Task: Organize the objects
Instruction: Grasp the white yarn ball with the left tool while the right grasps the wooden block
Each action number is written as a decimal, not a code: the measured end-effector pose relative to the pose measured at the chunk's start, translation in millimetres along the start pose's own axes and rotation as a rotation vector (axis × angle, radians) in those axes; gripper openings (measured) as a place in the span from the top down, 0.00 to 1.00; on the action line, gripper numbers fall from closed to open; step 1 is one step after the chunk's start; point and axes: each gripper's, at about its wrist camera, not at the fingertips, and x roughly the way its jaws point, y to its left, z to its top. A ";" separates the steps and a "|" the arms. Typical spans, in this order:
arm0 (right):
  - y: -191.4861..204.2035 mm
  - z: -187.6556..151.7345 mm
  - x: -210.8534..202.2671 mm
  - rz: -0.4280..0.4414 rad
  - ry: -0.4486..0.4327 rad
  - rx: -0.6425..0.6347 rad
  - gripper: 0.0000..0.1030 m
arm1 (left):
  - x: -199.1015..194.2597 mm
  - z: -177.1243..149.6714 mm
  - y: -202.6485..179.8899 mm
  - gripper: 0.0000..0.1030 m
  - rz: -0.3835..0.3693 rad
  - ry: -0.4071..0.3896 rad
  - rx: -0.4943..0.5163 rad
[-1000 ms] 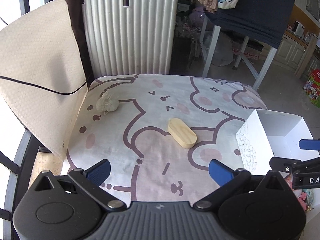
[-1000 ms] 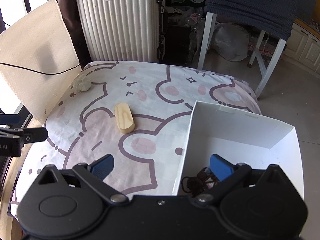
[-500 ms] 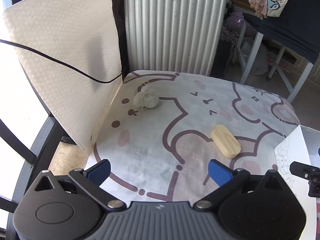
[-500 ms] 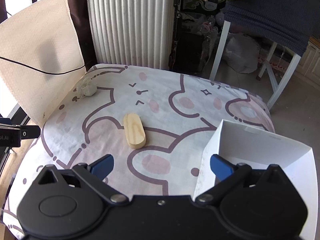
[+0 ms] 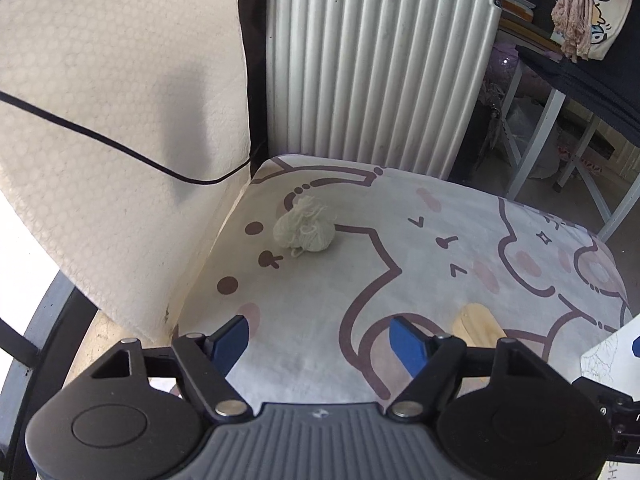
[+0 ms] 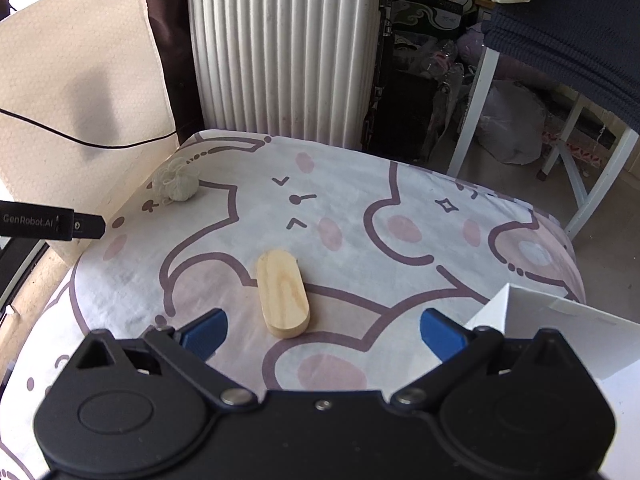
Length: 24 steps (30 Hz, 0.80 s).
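A cream ball of yarn lies near the table's far left corner, ahead of my left gripper. The left jaws are closing with nothing between them. In the right wrist view the same yarn ball sits far off to the left. A pale wooden oval block lies mid-table, just ahead of my right gripper, which is open and holds nothing. The block shows partly behind the left gripper's right finger. A white box stands at the right.
A cartoon-print cloth covers the table. A cream padded sheet with a black cable leans at the left edge. A ribbed white suitcase stands behind the table. A white-legged frame draped in dark fabric is at the right.
Both grippers moved forward and lower over the table. The left view swung left onto the yarn ball and its jaws narrowed. The block is now close before the right gripper.
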 end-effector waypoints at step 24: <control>11.5 6.6 109.1 0.065 0.061 -0.040 0.13 | 157.8 42.8 6.9 0.30 0.016 -0.093 0.037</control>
